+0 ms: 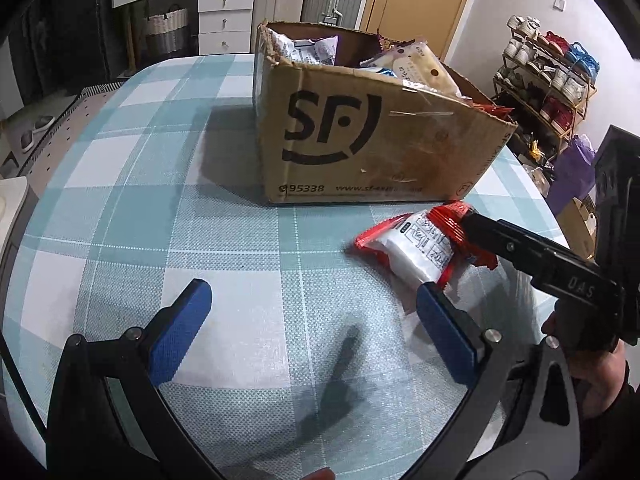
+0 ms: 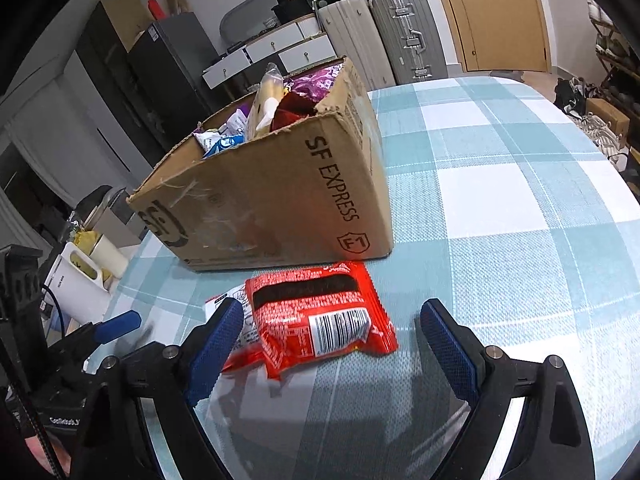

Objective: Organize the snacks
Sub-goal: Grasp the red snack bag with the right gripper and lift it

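Crinkly red snack packet (image 2: 316, 322) — glossy, pillow-shaped — beside corrugated cardboard box (image 2: 280, 196).

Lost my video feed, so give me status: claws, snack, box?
Left claw open, empty. Right claw open around red snack packet, not clamped. Packet on tablecloth before cardboard box. Nothing blocking.

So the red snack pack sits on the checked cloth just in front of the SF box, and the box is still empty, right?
Not quite. The red snack pack does lie on the checked cloth just in front of the SF box, but the box is not empty: the right wrist view shows several snack bags piled inside, some poking above its rim.
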The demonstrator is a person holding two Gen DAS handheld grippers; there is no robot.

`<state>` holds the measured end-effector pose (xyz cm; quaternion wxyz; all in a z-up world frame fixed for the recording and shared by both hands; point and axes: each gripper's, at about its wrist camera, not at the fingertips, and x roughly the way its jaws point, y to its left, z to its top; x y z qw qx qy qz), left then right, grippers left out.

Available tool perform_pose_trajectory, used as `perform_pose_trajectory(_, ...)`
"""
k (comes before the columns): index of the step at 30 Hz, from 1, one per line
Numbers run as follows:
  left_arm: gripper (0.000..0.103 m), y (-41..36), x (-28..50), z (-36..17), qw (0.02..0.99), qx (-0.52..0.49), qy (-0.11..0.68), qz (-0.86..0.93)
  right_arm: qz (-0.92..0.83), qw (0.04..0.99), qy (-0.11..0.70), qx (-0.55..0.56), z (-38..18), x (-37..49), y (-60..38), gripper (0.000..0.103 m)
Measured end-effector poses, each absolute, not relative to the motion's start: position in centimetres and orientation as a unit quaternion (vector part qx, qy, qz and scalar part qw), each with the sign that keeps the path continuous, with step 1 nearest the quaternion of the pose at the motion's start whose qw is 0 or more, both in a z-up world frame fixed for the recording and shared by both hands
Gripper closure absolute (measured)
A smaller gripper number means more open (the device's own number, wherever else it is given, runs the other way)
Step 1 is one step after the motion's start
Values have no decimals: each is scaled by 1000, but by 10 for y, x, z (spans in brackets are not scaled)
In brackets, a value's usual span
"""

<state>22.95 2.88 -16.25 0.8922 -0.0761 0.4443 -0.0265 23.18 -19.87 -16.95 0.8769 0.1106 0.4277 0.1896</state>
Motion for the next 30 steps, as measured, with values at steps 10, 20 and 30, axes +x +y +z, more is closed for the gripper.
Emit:
perform_pose_trajectory(10,2,34,224,-166,891,-80,447,-23,198,876,429,99,-175,239,-189,22)
perform_pose_trajectory(20,2,35,212,-160,892,-83,444,-17,216,873,430,82,-174,234,-178,52)
perform_pose_trajectory(30,2,36,201,-154,894,-83,441,-14,221,876,418,97,-161,214,-187,52)
